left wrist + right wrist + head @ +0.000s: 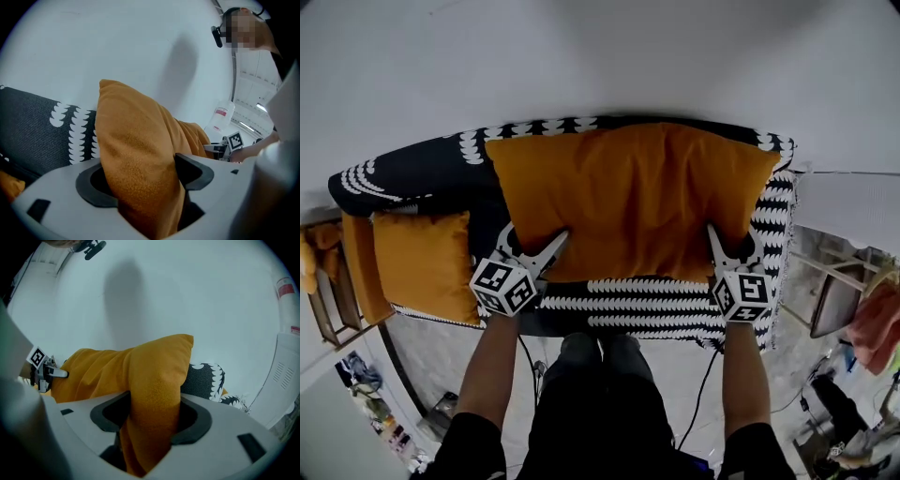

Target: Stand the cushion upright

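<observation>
We hold two grippers: our left gripper (536, 242) and right gripper (733, 248), each clamped partway open on one near corner of the single large orange cushion (633, 197), raised on edge over the one sofa (412, 173). One smaller cushion (427, 262) lies to its left.

The cushion (628, 197) hides much of the sofa (412, 173); floor clutter (836, 405) is too small to identify.
</observation>
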Available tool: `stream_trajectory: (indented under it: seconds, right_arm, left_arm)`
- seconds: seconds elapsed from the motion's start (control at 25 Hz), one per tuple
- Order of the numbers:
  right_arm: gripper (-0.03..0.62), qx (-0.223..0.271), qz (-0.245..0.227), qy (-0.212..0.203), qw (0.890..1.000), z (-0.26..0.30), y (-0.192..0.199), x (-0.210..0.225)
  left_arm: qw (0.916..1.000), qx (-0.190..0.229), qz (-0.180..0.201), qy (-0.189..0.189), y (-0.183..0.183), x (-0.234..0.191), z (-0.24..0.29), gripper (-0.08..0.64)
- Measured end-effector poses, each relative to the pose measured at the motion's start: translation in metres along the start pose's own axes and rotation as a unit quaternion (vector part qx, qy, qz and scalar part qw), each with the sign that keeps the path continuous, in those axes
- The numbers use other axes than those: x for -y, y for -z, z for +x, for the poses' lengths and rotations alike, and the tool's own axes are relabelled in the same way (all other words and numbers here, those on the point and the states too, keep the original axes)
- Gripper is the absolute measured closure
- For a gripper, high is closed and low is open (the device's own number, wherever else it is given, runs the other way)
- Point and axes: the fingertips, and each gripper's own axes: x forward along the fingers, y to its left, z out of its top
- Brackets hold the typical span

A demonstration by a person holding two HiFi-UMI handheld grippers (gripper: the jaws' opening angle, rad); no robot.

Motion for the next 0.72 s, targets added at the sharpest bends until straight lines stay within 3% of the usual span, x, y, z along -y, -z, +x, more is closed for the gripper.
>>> stream_trajectory:
  seconds: [0.28,0.56,0.72]
  right_arm:
    - [0.287,-0.01,-0.008,0.031,0.999,0.009,0.019,0.006]
    - [0.237,-0.085,0.026,0.063,0.994,0.025,0.075,0.008]
    - [0.22,-0.075,0.008,0.069,0.995,0.02,0.072,-0.004]
  left_arm:
    - [0.9988,-0.034,0.005,-0.034,0.017,-0.016,0.016,0.161]
    - [0.9905,-0.119,0.009,-0.069,0.066,-0.037,0.012,0.123]
    - [0.9897,-0.116,0.011,-0.083,0.068,-0.049,-0.002,0.116]
